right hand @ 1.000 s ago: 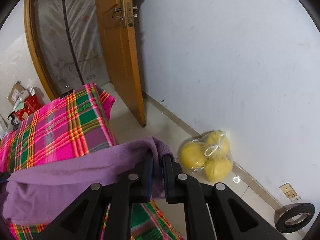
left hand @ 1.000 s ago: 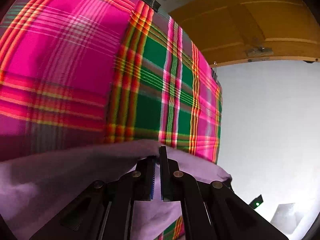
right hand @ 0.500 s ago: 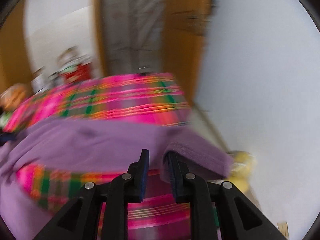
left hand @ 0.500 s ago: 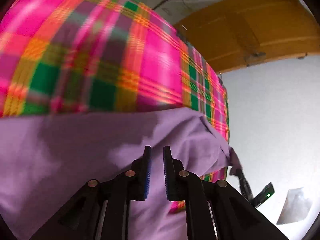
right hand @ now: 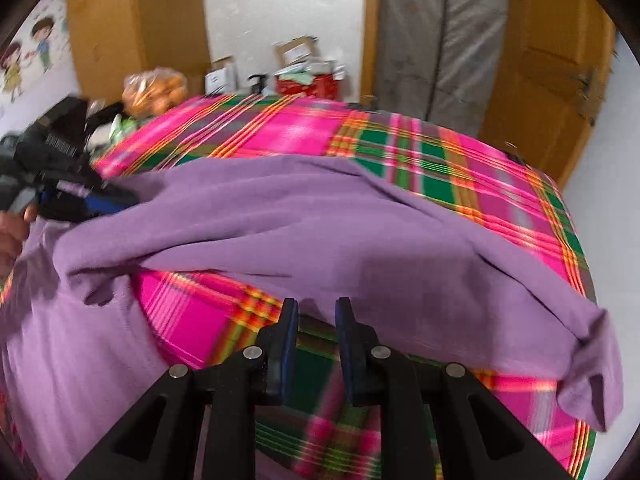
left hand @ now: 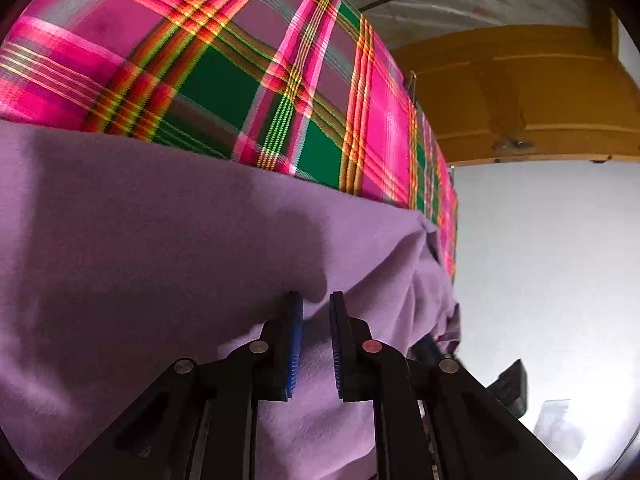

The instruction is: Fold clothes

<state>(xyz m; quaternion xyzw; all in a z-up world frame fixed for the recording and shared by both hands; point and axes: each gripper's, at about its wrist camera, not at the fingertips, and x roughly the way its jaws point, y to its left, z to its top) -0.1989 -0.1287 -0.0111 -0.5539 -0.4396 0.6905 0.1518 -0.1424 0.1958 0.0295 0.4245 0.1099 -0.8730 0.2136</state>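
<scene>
Now the soft purple cloth lies across the pink and green checked table; left gripper and right gripper both spread apart, holding nothing.

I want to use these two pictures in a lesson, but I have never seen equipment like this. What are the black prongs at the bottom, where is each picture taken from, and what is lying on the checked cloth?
There is no robot here: a person holds a two-fingered claw in each hand, and a wide-angle camera on each looks forward along its fingers. One picture looks out from the left claw, the other from the right claw. The black prongs are those fingers. A purple garment lies spread and partly folded over on a pink and green plaid cloth. Both claws stand open, with a gap between the fingers, and neither holds anything. In the right picture, the left claw shows at the far left edge.
</scene>
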